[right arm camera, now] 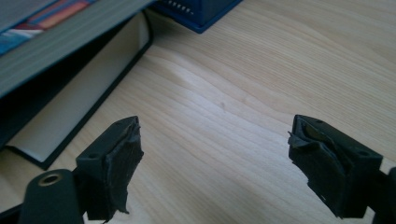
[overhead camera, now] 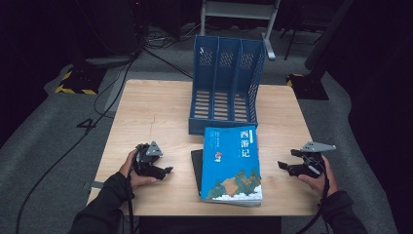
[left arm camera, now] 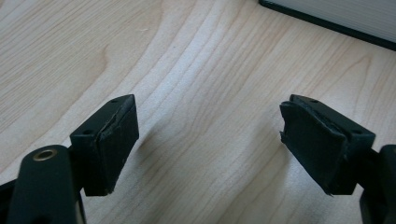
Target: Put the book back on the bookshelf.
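Note:
A blue book (overhead camera: 231, 163) with a painted cover lies flat on a black book (overhead camera: 196, 163) near the table's front edge. Behind them stands a blue file rack (overhead camera: 225, 87) with three slots. My left gripper (overhead camera: 164, 170) rests on the table left of the books, held by a hand, open with nothing between its jaws (left arm camera: 210, 144). My right gripper (overhead camera: 286, 160) sits right of the books, open and empty (right arm camera: 215, 163). In the right gripper view the stacked books (right arm camera: 56, 60) lie at upper left and a corner of the rack (right arm camera: 201, 11) shows at the top.
The wooden table (overhead camera: 151, 112) has bare surface at its left and right sides. Cables (overhead camera: 73, 141) trail over the grey floor to the left. A white metal frame (overhead camera: 243, 9) stands behind the table.

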`<state>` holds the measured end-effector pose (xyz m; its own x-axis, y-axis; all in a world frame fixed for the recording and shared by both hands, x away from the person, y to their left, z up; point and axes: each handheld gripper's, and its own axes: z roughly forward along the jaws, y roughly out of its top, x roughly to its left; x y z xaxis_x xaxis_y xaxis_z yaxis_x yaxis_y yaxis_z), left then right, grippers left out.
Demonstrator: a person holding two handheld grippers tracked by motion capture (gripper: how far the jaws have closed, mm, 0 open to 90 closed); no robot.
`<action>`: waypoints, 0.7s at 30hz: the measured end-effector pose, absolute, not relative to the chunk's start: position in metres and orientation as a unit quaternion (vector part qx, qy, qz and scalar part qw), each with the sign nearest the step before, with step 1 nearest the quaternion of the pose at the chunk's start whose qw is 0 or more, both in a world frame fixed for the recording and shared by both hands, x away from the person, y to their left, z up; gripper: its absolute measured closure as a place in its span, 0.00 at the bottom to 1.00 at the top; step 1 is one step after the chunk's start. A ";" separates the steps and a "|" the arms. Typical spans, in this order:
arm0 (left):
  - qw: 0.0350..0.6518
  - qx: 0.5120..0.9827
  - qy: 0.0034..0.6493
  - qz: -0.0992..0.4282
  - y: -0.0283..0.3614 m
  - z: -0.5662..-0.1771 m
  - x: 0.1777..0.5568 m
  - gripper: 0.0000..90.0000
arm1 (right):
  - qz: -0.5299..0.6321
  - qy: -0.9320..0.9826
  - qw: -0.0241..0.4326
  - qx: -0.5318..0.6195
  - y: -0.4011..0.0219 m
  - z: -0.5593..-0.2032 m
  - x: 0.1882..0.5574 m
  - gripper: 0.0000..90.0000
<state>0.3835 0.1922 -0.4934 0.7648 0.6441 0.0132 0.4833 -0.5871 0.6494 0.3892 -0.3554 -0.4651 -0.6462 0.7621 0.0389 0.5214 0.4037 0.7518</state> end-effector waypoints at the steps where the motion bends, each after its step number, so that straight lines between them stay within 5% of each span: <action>1: 0.325 0.883 0.317 0.122 0.192 -0.493 0.383 0.21 | 0.383 0.825 0.154 0.387 -0.354 -0.464 0.388 0.20; 21: 0.346 0.883 0.293 0.123 0.170 -0.472 0.375 0.23 | 0.407 0.841 0.123 0.335 -0.324 -0.423 0.373 0.22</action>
<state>0.3746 0.1701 -0.4716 0.7974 0.6033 0.0147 0.4325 -0.5882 0.6833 0.3730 -0.3239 -0.4229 -0.7459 0.6627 0.0664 0.4630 0.4443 0.7670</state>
